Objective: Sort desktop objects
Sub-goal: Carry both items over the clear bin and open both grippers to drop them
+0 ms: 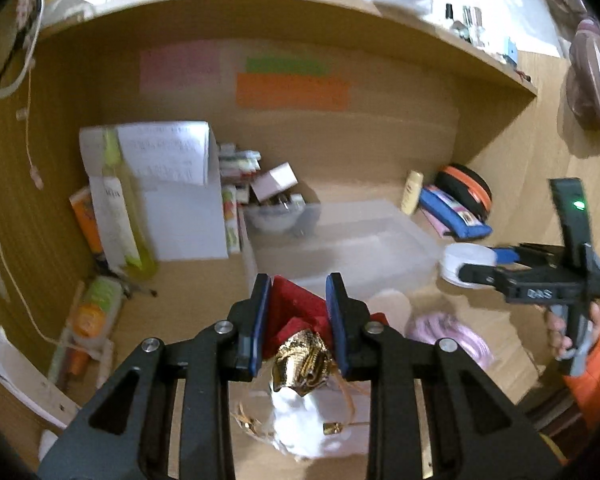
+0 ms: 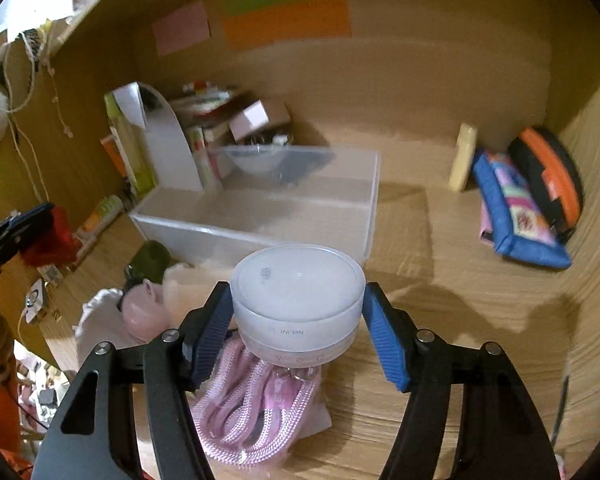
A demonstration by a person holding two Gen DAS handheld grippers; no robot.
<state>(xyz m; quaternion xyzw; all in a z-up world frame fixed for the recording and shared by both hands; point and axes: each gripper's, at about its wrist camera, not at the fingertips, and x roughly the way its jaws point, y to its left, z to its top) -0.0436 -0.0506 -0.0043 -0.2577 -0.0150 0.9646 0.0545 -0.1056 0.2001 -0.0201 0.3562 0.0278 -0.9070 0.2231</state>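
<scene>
My left claw (image 1: 298, 322) is clamped on a red pouch (image 1: 296, 312) w/ gold trim, lower centre of left view; right claw (image 2: 298, 320) grips a round white jar (image 2: 298, 288) by its sides, centre of right view; jar sits above a pink cord bundle (image 2: 256, 404) on the counter (image 2: 480, 340). Key relation: clear plastic bin (image 2: 260, 216) lies straight ahead of both claws, open top up, long axis running left-right across frame; jar is just short of bin's near wall, so I judge right claw nearer; pouch approx. same line, a bit left of bin in left view. Next, prob.: carry fwd over the rim, then let go. Blue pencil case (image 2: 516, 208) at right edge, well apart.
</scene>
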